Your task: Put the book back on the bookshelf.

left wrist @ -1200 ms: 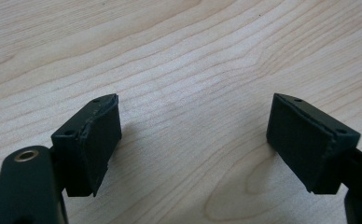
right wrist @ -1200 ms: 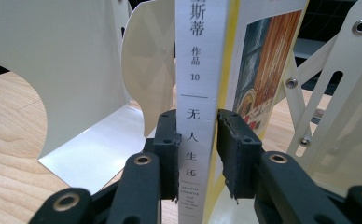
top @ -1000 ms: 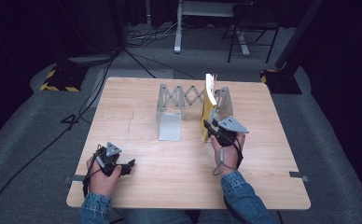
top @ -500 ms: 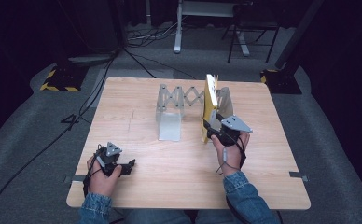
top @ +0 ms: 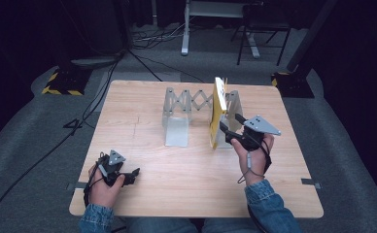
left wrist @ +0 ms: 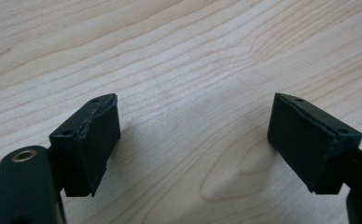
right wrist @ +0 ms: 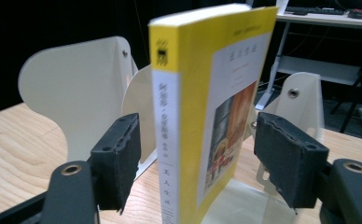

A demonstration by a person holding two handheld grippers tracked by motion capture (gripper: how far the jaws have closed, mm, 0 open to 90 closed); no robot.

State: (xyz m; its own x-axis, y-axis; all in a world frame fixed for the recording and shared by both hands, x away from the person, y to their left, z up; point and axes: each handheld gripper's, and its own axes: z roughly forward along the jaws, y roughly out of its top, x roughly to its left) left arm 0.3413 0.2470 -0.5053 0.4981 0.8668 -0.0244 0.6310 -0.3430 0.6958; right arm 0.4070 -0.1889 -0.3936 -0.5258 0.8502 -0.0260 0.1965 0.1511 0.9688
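A yellow book stands upright on the table, in the right part of a pale metal expanding book rack. My right gripper is open just in front of the book. In the right gripper view the book's spine lines up with the gap between the jaws, and neither pad touches it. Behind the book are the rack's rounded end plates. My left gripper rests low over the front left of the table, open, with bare wood between its pads.
The wooden table has edges close by at front and left. A cable trails off the table's left side across the grey floor. Dark stands and a desk frame are beyond the far edge.
My right gripper has drawn back slightly to the right, away from the book. The book stays upright in the rack. The left gripper has not moved.
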